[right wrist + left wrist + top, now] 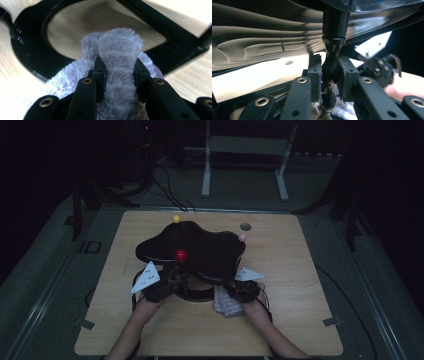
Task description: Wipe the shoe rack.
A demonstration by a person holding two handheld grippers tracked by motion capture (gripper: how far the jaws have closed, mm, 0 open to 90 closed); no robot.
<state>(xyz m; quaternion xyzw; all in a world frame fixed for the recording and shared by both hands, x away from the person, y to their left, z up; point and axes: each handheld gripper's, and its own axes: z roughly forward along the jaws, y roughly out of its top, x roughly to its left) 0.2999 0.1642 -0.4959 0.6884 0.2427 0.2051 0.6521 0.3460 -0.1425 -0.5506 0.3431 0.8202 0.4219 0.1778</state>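
Table (pixel 295 285): pale wood-grain top, rounded corners, on dark grey floor in a dim room.
Stand (pixel 200 245): glossy black wavy-edged top over the table's middle, carrying yellow, red and pink balls; black ring base (pixel 30 50) beneath it.
Post (pixel 332 67): black, knobbly, under the stand's top.
Cloth (pixel 120 75): fluffy lilac-grey pile, bunched, just beside the base's near right.
Left gripper (pixel 330 75): clenched on the post, forearm low.
Right gripper (pixel 120 72): clamped on the cloth.
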